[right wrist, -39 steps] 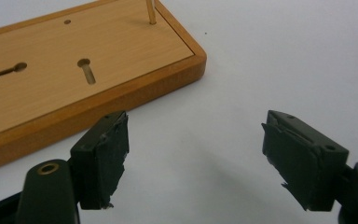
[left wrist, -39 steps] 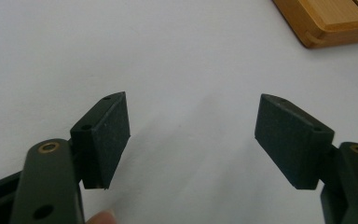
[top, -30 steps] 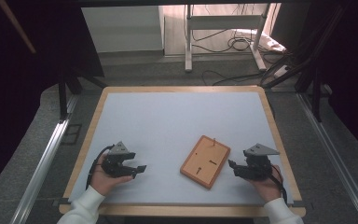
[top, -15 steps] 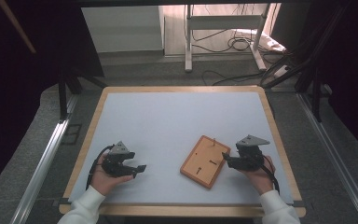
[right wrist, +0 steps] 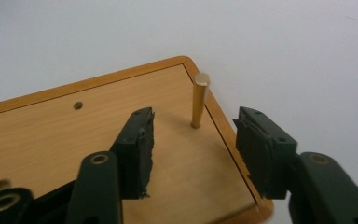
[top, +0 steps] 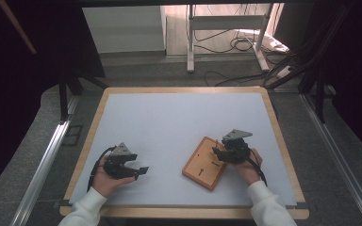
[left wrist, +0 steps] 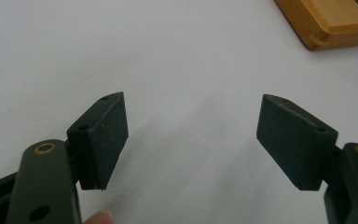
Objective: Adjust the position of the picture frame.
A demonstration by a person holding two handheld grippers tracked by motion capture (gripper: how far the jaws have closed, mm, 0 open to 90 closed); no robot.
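Flat wooden board (top: pixel 205 163) with rounded corners near the table's (top: pixel 179 117) front right, smooth brass peg (right wrist: pixel 199 99) upright near its corner, right gripper (right wrist: pixel 193 151) spread over it, left gripper (left wrist: pixel 191 140) spread above matte white tabletop

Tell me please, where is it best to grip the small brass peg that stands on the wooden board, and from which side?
Grip the brass peg on its upper shaft, just below the flat top. It stands upright near the wooden board's corner, so a level approach with one jaw on each side probably suits. The right gripper is already open and aligned with it.
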